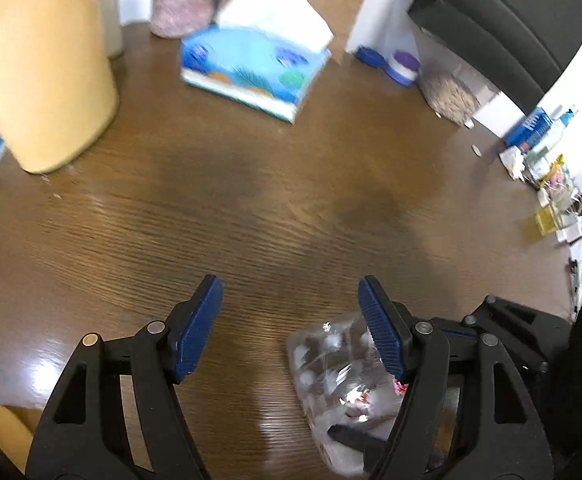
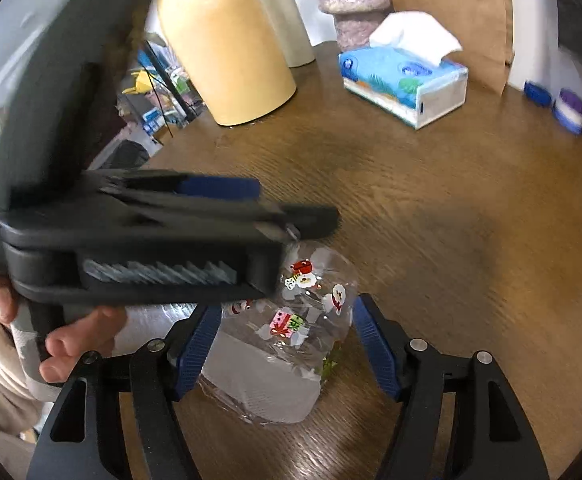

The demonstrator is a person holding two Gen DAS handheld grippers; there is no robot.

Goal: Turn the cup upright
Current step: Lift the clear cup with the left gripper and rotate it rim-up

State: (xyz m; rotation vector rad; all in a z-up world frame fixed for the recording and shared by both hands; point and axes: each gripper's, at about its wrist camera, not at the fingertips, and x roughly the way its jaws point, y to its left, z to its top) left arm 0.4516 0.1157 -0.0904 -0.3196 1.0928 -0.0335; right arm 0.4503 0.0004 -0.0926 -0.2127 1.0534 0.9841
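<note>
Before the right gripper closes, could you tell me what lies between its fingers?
In the right wrist view, the clear plastic cup with Christmas stickers lies between the open right gripper's fingers; contact is unclear.

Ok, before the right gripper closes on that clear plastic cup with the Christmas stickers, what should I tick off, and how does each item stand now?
1. Clear plastic cup with Christmas stickers lies between the right gripper fingers: ok.
2. Right gripper open wide enough: ok; whether its blue pads touch the cup, cannot tell.
3. Left gripper empty and open: ok.
4. Left gripper clear of the cup: not ok; the right wrist view shows it directly over the cup's far end.
5. Free brown wooden table ahead for setting the cup upright: ok.
6. Which cup end is the mouth: cannot tell, blurred.
</note>
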